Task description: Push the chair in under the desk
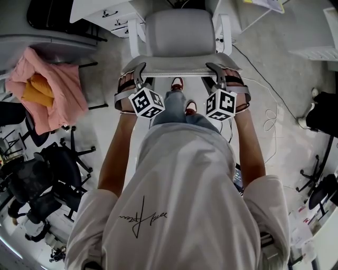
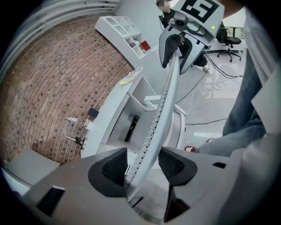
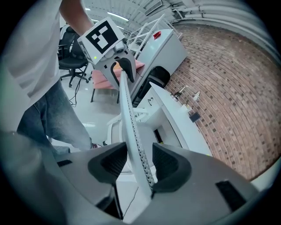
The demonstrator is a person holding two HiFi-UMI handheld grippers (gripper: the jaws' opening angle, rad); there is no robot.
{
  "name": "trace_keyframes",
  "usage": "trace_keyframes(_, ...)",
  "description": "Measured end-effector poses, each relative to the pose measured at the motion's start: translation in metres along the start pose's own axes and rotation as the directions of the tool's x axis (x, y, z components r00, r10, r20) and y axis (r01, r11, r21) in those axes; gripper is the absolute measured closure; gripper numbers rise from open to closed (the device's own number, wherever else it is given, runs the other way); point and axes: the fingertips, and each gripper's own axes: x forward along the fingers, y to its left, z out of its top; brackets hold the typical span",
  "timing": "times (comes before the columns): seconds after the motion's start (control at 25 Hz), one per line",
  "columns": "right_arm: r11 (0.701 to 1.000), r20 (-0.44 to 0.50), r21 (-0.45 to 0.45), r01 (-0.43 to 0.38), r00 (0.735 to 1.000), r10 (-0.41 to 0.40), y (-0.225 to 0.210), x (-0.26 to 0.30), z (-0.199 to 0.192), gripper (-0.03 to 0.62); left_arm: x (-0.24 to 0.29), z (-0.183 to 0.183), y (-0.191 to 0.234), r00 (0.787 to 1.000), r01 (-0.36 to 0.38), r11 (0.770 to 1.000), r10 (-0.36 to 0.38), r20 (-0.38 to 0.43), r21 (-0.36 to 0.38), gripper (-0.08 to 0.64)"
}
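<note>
A grey office chair stands in front of me with its seat toward the white desk. The top edge of its perforated backrest runs between both grippers. My left gripper straddles that edge near its left end. In the left gripper view the backrest passes between the dark pads with a gap on each side. My right gripper straddles the right end. Its jaws stand wide around the thin backrest edge without pressing on it.
A pink cloth hangs over a chair at the left, with black office chairs below it. White cables lie on the floor to the right. Beyond the white desk is a brick wall. My shoes are just behind the chair.
</note>
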Motion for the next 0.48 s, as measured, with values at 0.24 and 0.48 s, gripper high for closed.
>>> trace_keyframes(0.24,1.000,-0.013,0.005,0.006,1.000,-0.006,0.0041,0.0001,0.0014,0.393,-0.0031,-0.0028,-0.0026,1.000,-0.010,1.000,0.010,0.011,0.004,0.342)
trace_keyframes(0.48,1.000,-0.062,0.001,0.029,0.998,-0.029,0.0042,0.0020,-0.0015,0.393,-0.0071,-0.0005,-0.0039,1.000,0.005,1.000,-0.005,-0.004,-0.019,0.344)
